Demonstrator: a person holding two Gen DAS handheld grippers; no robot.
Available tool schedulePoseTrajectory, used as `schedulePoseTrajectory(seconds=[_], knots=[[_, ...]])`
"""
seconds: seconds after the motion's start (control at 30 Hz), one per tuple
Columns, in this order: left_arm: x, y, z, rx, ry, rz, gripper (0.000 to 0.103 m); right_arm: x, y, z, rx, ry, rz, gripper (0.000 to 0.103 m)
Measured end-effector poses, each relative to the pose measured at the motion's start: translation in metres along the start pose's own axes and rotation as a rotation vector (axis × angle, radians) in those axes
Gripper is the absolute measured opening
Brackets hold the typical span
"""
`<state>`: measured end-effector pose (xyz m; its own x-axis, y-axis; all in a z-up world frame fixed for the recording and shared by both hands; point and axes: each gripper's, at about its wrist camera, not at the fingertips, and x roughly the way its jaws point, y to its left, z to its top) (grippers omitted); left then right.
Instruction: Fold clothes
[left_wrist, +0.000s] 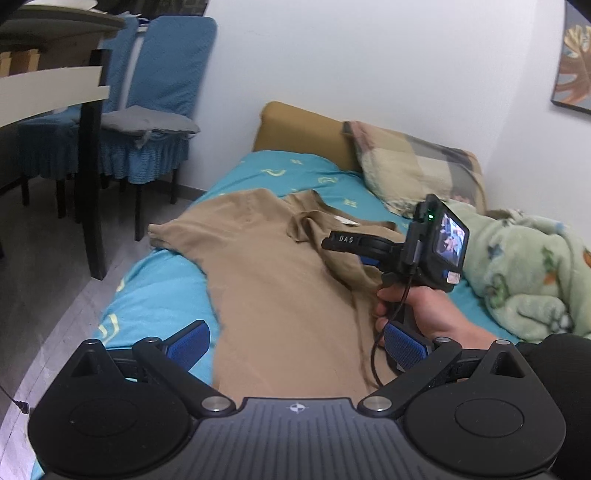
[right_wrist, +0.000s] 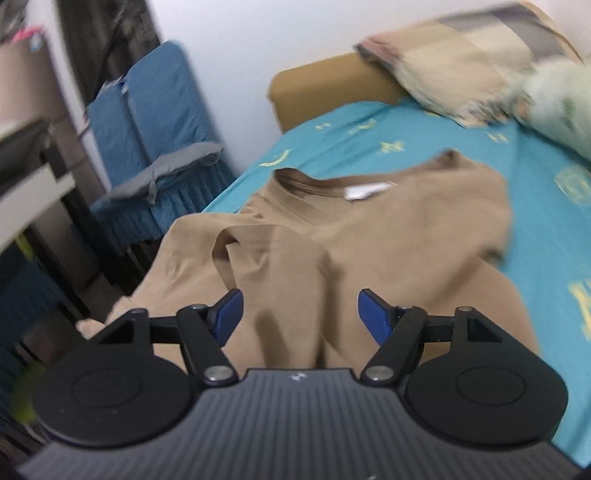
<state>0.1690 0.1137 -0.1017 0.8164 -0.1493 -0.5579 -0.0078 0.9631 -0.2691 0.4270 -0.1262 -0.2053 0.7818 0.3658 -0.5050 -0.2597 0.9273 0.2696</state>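
— Shirt (right_wrist: 373, 240) position?
— Tan, spread rumpled across the teal bedsheet (left_wrist: 162, 291), collar toward the pillow (left_wrist: 413, 170).
— My tongs?
— I see the left gripper (left_wrist: 295, 343) gaping wide over the hem — empty. The right gripper (right_wrist: 299, 314) is spread apart too, above the chest, holding nothing.
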Motion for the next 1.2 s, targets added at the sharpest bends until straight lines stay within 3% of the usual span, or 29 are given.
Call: schedulePoseTrajectory(seconds=[0.03,0.2,0.4,0.57,0.8,0.9,1.0,1.17,1.2], knots=[[0.004,0.003,0.001,-0.015,-0.001,0.007,0.102,0.007,0.008,0.001,-0.048,0.009,0.004,0.058],[0.015,0.021,0.007,-0.086,-0.019,0.036,0.102,0.001,0.055,-0.006,-0.257,0.008,0.116,0.057],[-0.003,0.022,0.012,-0.070,-0.077,0.048,0.102,-0.063,0.076,-0.011,-0.264,-0.017,0.165,0.057],[-0.019,0.005,0.010,-0.014,-0.098,0.038,0.102,-0.157,0.071,-0.014,-0.199,-0.083,0.112,0.057],[-0.049,-0.029,-0.006,0.066,-0.089,-0.008,0.102,-0.297,0.071,-0.038,-0.117,-0.168,-0.053,0.058],[-0.065,-0.040,-0.015,0.072,-0.071,-0.031,0.102,-0.344,0.066,-0.053,-0.076,-0.207,-0.048,0.057],[-0.080,-0.050,-0.025,0.079,-0.052,-0.054,0.102,-0.377,0.062,-0.070,-0.065,-0.224,-0.085,0.046],[-0.088,-0.060,-0.034,0.082,-0.034,-0.081,0.102,-0.402,0.045,-0.089,0.011,-0.260,-0.102,0.048],[-0.082,-0.057,-0.033,0.063,-0.021,-0.082,0.102,-0.403,0.041,-0.090,0.030,-0.257,-0.090,0.053]])
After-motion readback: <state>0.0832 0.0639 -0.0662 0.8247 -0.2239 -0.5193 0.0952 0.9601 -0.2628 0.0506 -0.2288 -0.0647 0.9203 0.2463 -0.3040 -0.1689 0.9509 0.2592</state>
